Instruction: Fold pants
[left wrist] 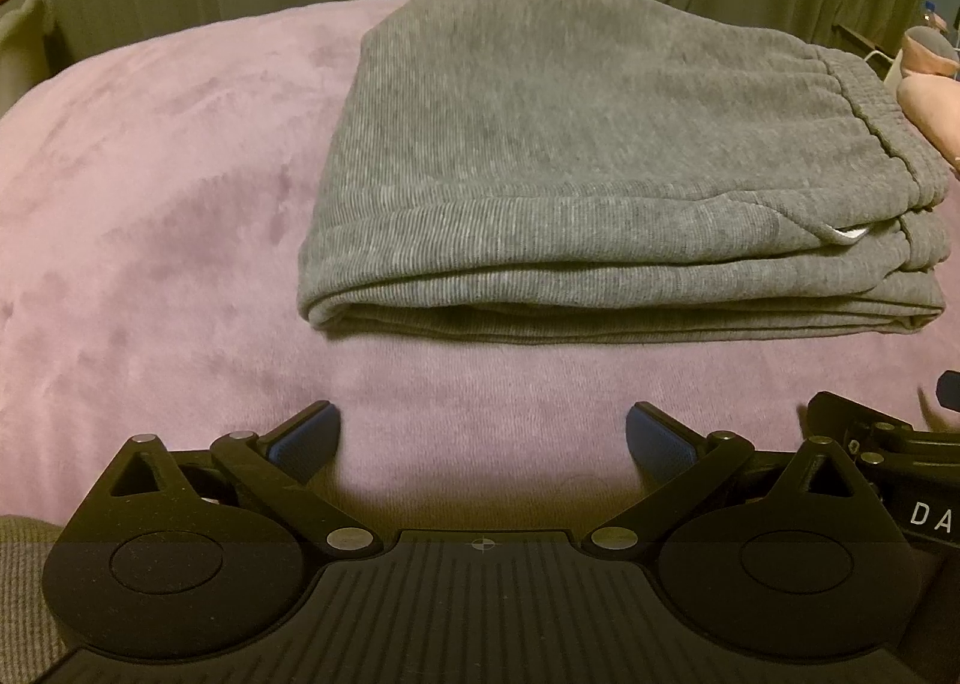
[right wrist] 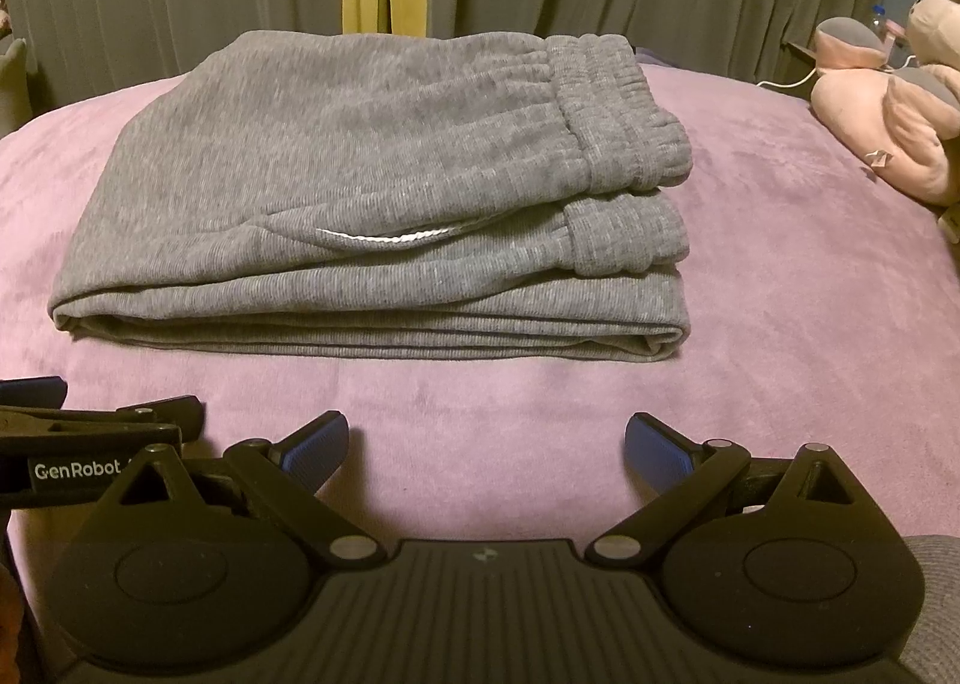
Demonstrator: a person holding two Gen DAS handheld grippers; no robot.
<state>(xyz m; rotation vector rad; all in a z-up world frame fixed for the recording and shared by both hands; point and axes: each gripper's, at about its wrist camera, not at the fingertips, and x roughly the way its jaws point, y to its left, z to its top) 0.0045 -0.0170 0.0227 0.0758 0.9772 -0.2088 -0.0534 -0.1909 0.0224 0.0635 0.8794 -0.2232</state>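
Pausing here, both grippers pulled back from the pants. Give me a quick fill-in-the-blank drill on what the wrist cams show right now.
1. The grey pants lie ____ in a compact stack on the purple blanket.
2. The left gripper has its jaws ____ and holds nothing.
3. The right gripper hovers ____ the pants, not touching them.
4. The elastic waistband sits on the ____ layer.

Missing words: folded; open; in front of; top
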